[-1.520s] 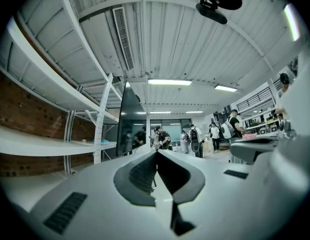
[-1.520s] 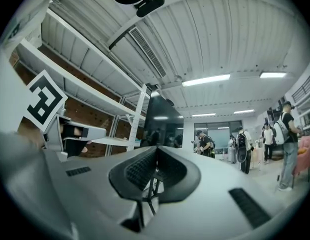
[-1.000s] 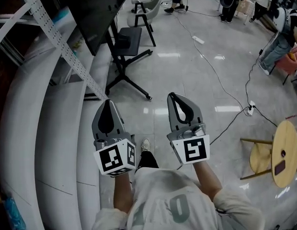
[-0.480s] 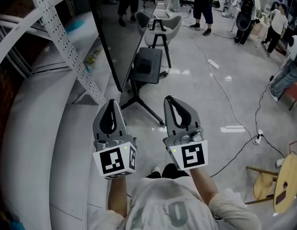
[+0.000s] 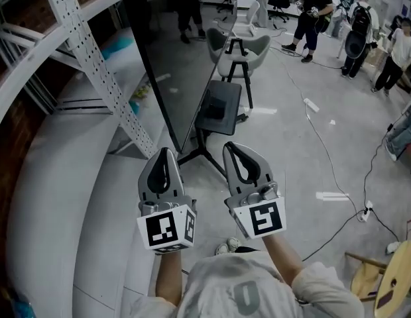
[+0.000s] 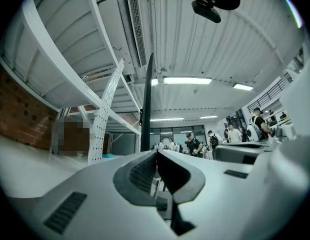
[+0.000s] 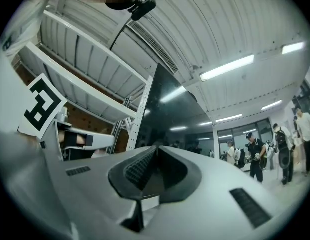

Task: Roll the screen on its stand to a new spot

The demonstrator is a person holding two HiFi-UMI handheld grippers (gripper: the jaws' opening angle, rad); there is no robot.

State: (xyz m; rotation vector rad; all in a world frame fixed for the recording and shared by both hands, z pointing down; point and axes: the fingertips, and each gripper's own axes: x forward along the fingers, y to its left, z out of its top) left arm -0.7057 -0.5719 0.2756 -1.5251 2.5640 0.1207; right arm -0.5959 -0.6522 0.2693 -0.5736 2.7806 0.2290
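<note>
1. The screen, a large dark panel, stands upright on its black stand on the glossy floor. It is just right of the white shelving rack and ahead of both grippers.
2. The left gripper has its jaws closed together with nothing between them. Its own view shows the tips meeting and the screen edge-on beyond them as a thin dark line.
3. The right gripper is likewise closed and empty, its ribbed pads pressed together. The screen's dark face fills the space above its tips.
4. Both grippers are held side by side, pointing toward the foot of the stand. Their tips lie near its legs (no view shows either one touching the screen or stand).
5. A black tray sits on the stand behind the panel.
6. A grey chair stands beyond the stand, and a cable trails across the floor to the right.
7. Several people stand at the far end of the room.
</note>
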